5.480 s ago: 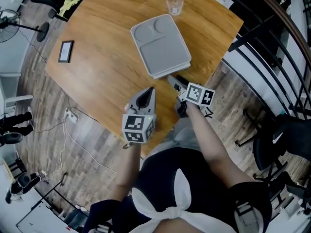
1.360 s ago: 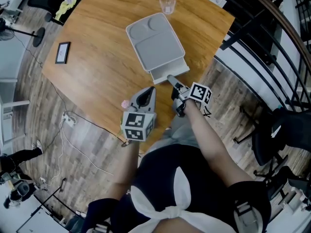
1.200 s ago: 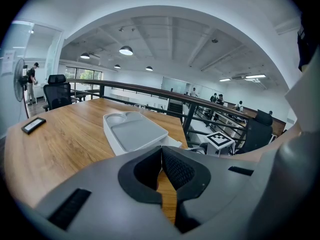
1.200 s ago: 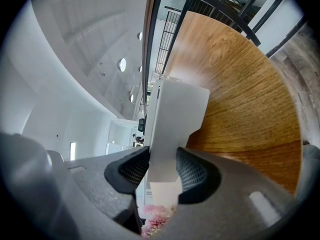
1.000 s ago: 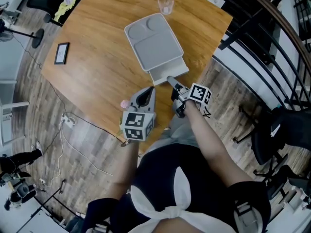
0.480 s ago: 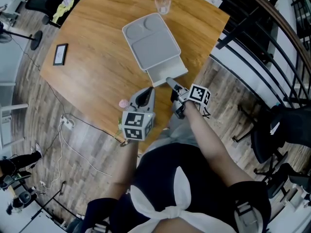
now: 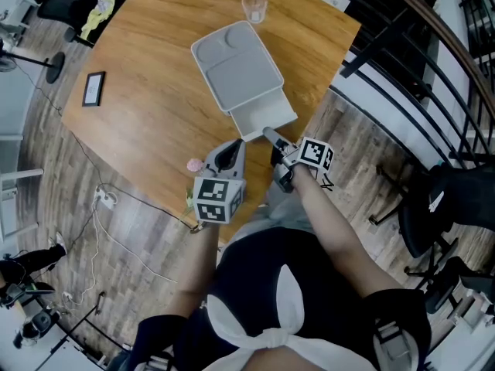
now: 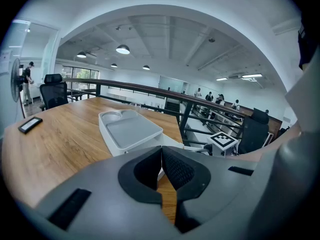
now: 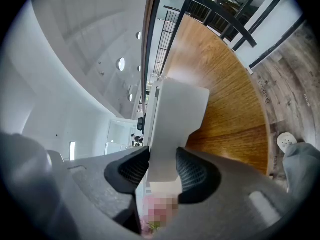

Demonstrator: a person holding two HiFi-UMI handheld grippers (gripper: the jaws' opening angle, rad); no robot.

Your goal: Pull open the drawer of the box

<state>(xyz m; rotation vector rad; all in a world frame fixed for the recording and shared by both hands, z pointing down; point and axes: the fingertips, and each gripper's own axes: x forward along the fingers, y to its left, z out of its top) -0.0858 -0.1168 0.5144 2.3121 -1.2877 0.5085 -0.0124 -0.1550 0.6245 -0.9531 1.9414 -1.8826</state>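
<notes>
Jaws of your right gripper [image 9: 162,171] are clamped on the front edge of the pale drawer [image 7: 264,119], which stands partway out of the grey box [image 7: 236,62] toward you. Jaws of your left gripper [image 8: 161,165] are pressed together on nothing, just left of the drawer, over the near edge of the wooden surface [image 7: 147,99]. The box lies mid-surface, with a clear cup [image 7: 254,8] beyond it.

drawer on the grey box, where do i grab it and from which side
Grip the drawer by its thin front lip, the end sticking out of the box toward the near edge of the table. Come in from that edge, fingers either side of the lip, as the right gripper does.
</notes>
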